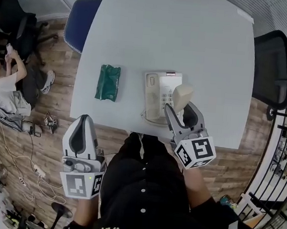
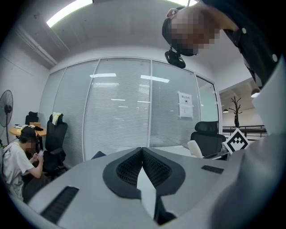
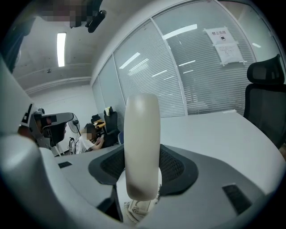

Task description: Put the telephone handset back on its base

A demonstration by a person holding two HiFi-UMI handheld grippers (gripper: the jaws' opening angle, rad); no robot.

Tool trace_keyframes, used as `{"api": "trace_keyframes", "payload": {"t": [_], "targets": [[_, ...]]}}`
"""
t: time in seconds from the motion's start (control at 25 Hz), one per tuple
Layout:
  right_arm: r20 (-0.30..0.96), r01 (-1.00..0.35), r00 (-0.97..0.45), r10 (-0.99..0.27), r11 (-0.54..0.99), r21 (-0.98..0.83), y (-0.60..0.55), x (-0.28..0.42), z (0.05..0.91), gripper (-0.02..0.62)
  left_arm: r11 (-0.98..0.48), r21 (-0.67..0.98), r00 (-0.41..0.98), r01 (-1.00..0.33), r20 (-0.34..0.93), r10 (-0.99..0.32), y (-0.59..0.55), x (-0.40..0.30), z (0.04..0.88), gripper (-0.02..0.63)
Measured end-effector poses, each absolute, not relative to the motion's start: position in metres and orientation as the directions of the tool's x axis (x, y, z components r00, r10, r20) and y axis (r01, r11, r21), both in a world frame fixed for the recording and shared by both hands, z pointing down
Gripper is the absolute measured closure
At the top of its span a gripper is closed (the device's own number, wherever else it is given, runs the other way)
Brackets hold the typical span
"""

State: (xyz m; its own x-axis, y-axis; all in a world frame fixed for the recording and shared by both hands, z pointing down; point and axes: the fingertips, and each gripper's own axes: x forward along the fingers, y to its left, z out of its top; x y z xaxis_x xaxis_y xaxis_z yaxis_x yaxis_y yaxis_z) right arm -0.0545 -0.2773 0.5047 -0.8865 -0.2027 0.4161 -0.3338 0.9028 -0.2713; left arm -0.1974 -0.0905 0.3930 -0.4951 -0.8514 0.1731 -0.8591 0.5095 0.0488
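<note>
Pinches handset (image 1: 181,95) in right claw (image 3: 143,167) above base (image 1: 155,95) on desk (image 1: 190,41); holds left claw (image 2: 142,152) pressed together, empty, near desk edge

head view: from the person's head, facing steeply down past a dark-clothed torso (image 1: 144,186) onto the pale grey table top (image 1: 199,51) and the brown wood-plank floor (image 1: 50,93); far enough back that the whole table fits in frame.
left gripper view: on the left gripper (image 2: 142,150), looking about level along its grey jaws, which fill the lower half; faces the glass wall with white blinds (image 2: 120,112).
right gripper view: on the right gripper (image 3: 143,154), looking along its jaws over the table top; the cream plastic telephone handset (image 3: 142,134) stands very close to the lens.
shared by 3 views: seated person in a white shirt (image 1: 4,82); black mesh office chair (image 1: 280,63).
shared by 2 gripper views: the glass wall; the white paper notice (image 2: 185,104) on it.
</note>
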Motion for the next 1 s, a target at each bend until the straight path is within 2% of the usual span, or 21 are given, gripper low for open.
{"api": "trace_keyframes", "payload": {"t": [0.52,1.0], "targets": [[0.559,-0.371,-0.819,-0.127,0.861,-0.348,-0.261,-0.063,0.575,0.362,0.513,0.058,-0.487,-0.857,0.240,-0.840,-0.093,-0.195,0.418,0.591],[0.613,-0.410,-0.783,-0.109,0.831,-0.376,-0.254,-0.083,0.616,0.364,0.509,0.059,-0.476,-0.859,0.275,-0.835,-0.093,-0.193,0.435,0.592]]}}
